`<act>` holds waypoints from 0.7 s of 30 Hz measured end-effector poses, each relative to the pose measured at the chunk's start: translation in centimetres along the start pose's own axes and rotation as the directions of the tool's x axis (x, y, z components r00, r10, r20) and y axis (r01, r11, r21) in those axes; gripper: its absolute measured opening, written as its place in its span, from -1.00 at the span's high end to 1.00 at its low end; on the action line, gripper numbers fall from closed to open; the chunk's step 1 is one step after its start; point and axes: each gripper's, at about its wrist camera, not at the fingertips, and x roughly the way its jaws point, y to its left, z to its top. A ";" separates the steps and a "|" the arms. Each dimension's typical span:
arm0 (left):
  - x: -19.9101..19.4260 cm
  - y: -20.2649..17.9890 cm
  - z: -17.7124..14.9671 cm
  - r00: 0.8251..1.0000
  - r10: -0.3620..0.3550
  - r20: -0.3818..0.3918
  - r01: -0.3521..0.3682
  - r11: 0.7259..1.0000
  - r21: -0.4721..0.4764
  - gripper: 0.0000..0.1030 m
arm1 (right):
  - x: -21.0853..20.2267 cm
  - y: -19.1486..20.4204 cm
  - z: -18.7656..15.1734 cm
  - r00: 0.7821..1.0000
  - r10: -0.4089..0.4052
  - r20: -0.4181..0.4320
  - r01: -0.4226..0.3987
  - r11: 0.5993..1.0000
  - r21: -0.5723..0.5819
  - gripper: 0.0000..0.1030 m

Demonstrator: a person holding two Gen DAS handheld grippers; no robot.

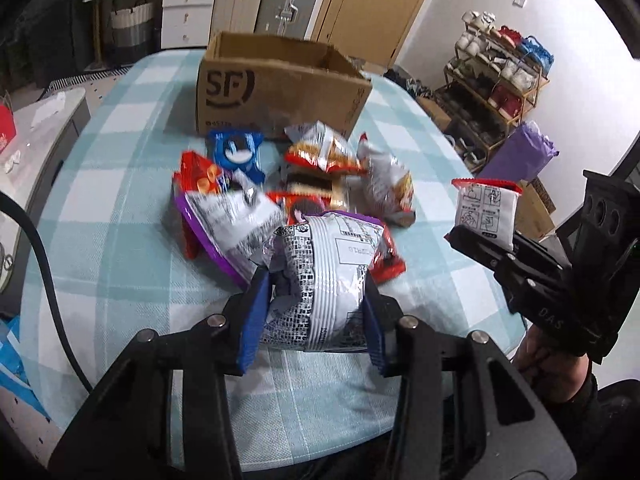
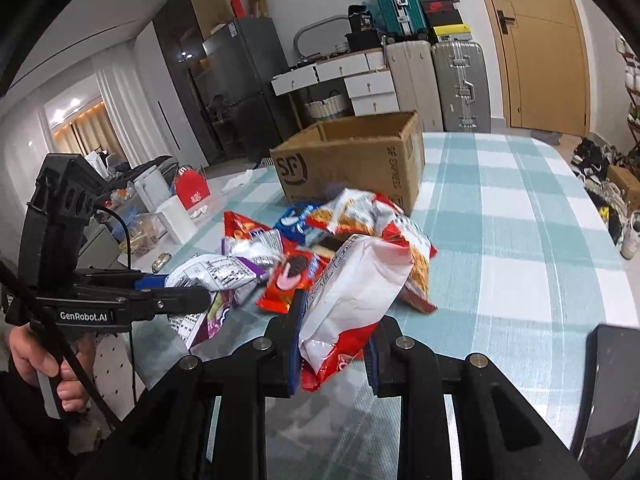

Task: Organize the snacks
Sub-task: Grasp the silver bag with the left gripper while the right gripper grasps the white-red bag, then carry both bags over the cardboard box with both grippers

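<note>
A silver and purple snack bag [image 1: 320, 276] hangs above the checked tablecloth [image 1: 120, 240], and my left gripper [image 1: 316, 280] is shut on it with its blue pads pressing both sides. In the right wrist view the same bag [image 2: 212, 276] sits in the left gripper [image 2: 188, 288] at the left. My right gripper [image 2: 340, 312] is shut on a white and red packet [image 2: 352, 296], lifted off the cloth; the left wrist view shows that packet [image 1: 486, 208] at the right. A pile of snack packets [image 1: 304, 176] lies in front of an open cardboard box [image 1: 280, 84].
The box [image 2: 352, 160] stands at the table's far side, open at the top. A black cable [image 1: 44, 260] runs along the left edge. A shoe rack [image 1: 496, 80] and a purple bag [image 1: 516, 156] stand beyond the right edge. A dark chair back [image 2: 608, 392] is at near right.
</note>
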 end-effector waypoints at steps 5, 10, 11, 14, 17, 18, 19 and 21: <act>-1.4 0.1 1.6 0.999 -0.002 0.042 0.001 1.000 0.014 0.23 | -0.2 0.4 1.5 1.000 0.026 0.012 -0.026 1.000 0.001 0.52; -2.6 0.6 3.8 0.997 -0.003 0.083 0.001 1.000 0.021 0.23 | -0.2 1.3 3.9 0.998 0.052 0.031 -0.051 0.998 -0.025 0.52; -2.7 0.7 4.5 0.996 -0.003 0.091 0.001 1.000 0.021 0.23 | -0.1 1.4 4.4 0.998 0.059 0.033 -0.058 0.998 -0.028 0.52; -3.5 1.2 6.5 0.993 0.001 0.121 -0.003 1.000 0.020 0.23 | 0.0 1.4 6.3 0.995 0.085 0.043 -0.084 0.996 -0.030 0.52; -4.4 1.7 9.0 0.988 0.004 0.154 -0.007 1.000 0.021 0.23 | 0.2 1.1 8.5 0.992 0.113 0.061 -0.113 0.993 -0.018 0.52; -4.6 1.8 9.8 0.987 0.006 0.162 -0.009 1.000 0.022 0.23 | 0.2 1.1 9.3 0.990 0.122 0.066 -0.121 0.993 -0.017 0.52; -4.8 1.9 10.7 0.986 0.008 0.169 -0.012 1.000 0.026 0.23 | 0.3 1.1 10.2 0.989 0.127 0.074 -0.126 0.992 -0.020 0.52; -5.1 2.2 12.5 0.984 0.008 0.181 -0.013 1.000 0.026 0.23 | 0.4 1.1 11.9 0.987 0.136 0.086 -0.134 0.990 -0.034 0.52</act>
